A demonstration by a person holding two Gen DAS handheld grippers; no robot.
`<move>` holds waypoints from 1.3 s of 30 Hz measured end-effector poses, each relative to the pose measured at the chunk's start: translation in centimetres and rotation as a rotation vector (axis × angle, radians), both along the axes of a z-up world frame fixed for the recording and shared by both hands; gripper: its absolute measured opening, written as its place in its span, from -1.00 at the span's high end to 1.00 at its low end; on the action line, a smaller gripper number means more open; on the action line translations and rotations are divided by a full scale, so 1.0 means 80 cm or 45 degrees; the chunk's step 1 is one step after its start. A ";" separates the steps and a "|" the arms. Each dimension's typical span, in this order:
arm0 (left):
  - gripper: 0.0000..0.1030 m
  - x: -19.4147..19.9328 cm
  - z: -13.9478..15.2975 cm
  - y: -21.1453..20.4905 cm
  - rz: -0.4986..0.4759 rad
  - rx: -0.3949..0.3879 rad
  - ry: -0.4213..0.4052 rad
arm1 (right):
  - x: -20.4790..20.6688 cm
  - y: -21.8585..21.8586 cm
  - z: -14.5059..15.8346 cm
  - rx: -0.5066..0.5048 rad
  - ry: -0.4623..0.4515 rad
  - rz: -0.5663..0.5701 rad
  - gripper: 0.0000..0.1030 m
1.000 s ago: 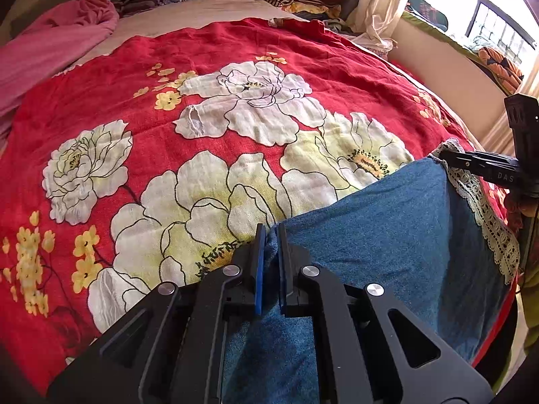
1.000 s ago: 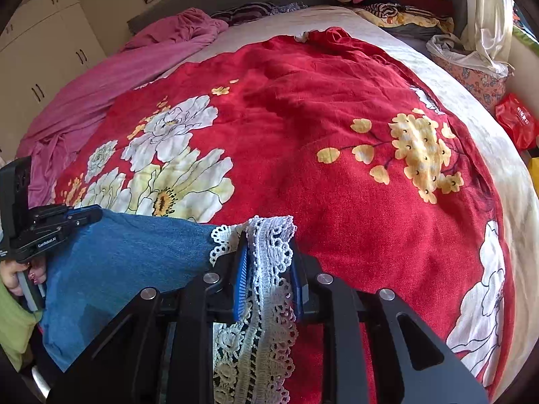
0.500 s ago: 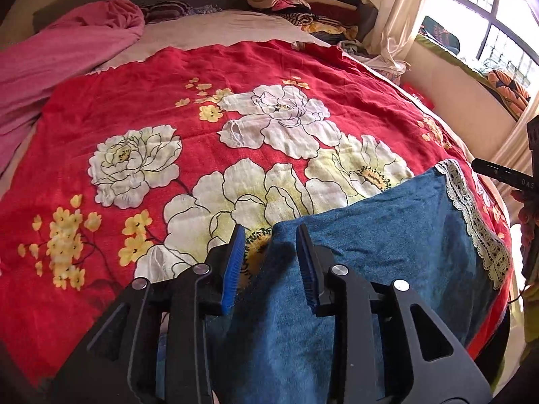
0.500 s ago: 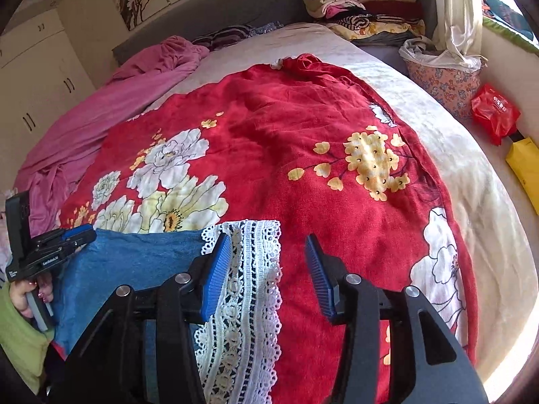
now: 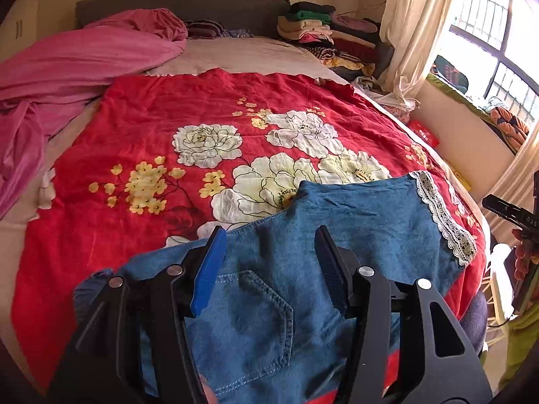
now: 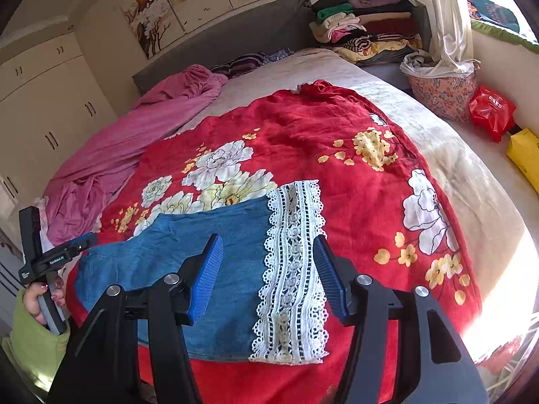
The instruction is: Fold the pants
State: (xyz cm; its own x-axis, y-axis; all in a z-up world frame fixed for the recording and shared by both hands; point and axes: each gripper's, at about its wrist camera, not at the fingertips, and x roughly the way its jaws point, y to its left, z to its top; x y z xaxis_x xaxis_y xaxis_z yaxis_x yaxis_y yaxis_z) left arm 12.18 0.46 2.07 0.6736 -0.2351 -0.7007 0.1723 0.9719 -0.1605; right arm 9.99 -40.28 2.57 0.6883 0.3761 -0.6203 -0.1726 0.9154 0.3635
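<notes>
We have the denim pants (image 5: 337,222) lying flat on the red flowered bedspread (image 5: 151,128), at its near end, with the white lace hem (image 6: 293,269) on the side of the pants toward the window and a stitched back pocket (image 5: 259,316) facing up at the opposite end. Our left tongs (image 5: 269,262) hang above the pocket end of the pants; their blue pads (image 5: 209,269) stand apart and are spreading wider, and the denim seen between them lies below on the bedspread, not pinched. Our right tongs (image 6: 269,272) hang above the lace hem; their pads (image 6: 205,276) are likewise apart and widening, the lace showing between them but lying loose on the bedspread. In the right wrist view our left hand (image 6: 43,299) grips its handle beside the pocket end of the pants, a green sleeve (image 6: 33,343) below it. Beyond the bedspread's far edge a pink blanket (image 5: 67,67) is bunched toward the headboard (image 5: 168,3), and folded clothes (image 6: 353,30) are stacked by the curtain (image 5: 414,27).
</notes>
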 end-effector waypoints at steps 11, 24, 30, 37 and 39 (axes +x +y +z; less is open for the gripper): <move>-0.18 -0.084 0.002 0.072 0.185 0.025 -0.007 | -0.057 -0.002 -0.021 -0.008 0.067 -0.065 -0.29; -0.27 -0.086 -0.063 0.123 0.359 -0.086 0.162 | -0.042 -0.015 -0.084 0.072 0.258 -0.115 -0.29; 0.32 -0.081 -0.074 0.122 0.408 -0.080 0.167 | -0.027 0.001 -0.101 0.089 0.305 -0.104 0.16; 0.40 -0.098 -0.045 0.122 0.405 0.070 0.075 | -0.043 -0.001 -0.082 0.027 0.244 -0.121 0.58; 0.40 -0.098 -0.047 0.128 0.412 0.077 0.083 | -0.042 0.003 -0.084 -0.020 0.260 -0.120 0.58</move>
